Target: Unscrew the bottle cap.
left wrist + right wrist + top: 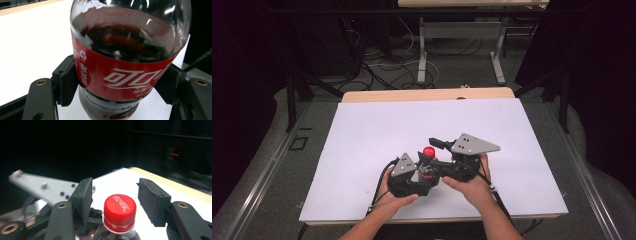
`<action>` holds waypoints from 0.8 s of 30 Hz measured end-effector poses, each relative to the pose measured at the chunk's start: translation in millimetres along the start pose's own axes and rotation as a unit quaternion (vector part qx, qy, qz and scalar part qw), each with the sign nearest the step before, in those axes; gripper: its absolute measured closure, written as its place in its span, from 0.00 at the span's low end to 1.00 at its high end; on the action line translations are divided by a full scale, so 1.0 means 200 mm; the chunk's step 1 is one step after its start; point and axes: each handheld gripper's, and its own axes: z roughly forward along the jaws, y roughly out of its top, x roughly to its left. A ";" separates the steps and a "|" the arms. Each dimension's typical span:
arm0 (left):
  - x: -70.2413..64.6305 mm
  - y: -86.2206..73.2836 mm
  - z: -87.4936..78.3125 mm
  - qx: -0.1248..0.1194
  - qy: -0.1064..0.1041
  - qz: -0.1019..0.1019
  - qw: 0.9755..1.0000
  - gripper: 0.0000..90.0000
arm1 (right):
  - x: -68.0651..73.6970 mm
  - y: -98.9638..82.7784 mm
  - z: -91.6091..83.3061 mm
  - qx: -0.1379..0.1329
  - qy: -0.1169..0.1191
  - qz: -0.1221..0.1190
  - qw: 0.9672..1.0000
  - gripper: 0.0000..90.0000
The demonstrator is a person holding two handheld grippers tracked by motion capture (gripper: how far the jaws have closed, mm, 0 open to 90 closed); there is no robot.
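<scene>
- The white-topped rectangular desk (362, 145) with a pale wooden rim fills the middle of the high view; beyond it at 12 o'clock lie a grey floor and tangled cables (387, 70).
- The left gripper (424, 172), a black two-fingered tool with a grey three-cornered plate, sits near the desk's 6 o'clock edge, held in the person's left hand (394, 197).
- The right gripper (437, 145), a black tool with a larger grey plate, lies just at 3 o'clock of the left one, held in the right hand (469, 187).
- The clear plastic cola bottle (125, 50) with dark drink and a red label stands upright between the two grippers, toward 6 o'clock on the desk.
- In the left gripper view, the ribbed black fingers (66, 81) press on the red label from 9 and 3 o'clock, clamped tight around the bottle's body.
- The round red screw cap (119, 208) tops the bottle.
- In the right gripper view, the padded black fingers (83, 195) stand partly apart, one at 9 o'clock and one at 3 o'clock of the cap, with a clear gap on each side; they touch nothing and hold nothing.
</scene>
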 end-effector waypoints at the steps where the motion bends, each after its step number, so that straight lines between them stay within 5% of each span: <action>1: 0.00 0.00 0.00 0.001 0.001 0.000 1.000 0.33 | 0.03 0.00 0.00 0.002 -0.031 -0.006 0.999 0.51; 4: 0.00 0.00 0.00 0.000 0.003 -0.002 1.000 0.33 | 0.11 -0.03 0.01 0.004 -0.099 0.003 0.995 0.54; 6: 0.00 0.00 0.00 0.001 0.006 0.000 1.000 0.33 | 0.14 -0.04 0.03 0.004 -0.130 -0.015 0.991 0.56; 13: -0.01 -0.01 0.00 0.003 0.006 -0.006 1.000 0.33 | 0.18 -0.06 0.05 0.009 -0.168 -0.040 0.985 0.67; 18: 0.00 -0.01 0.00 0.008 0.004 -0.006 1.000 0.33 | 0.11 -0.05 0.04 0.017 -0.111 -0.025 0.993 0.68; 21: 0.01 -0.01 0.00 0.005 -0.002 -0.009 1.000 0.33 | 0.04 -0.03 0.03 0.021 -0.046 -0.019 0.999 0.68; 24: 0.01 0.00 -0.01 0.001 -0.007 -0.010 1.000 0.33 | -0.05 -0.02 0.04 0.021 0.033 -0.032 0.999 0.68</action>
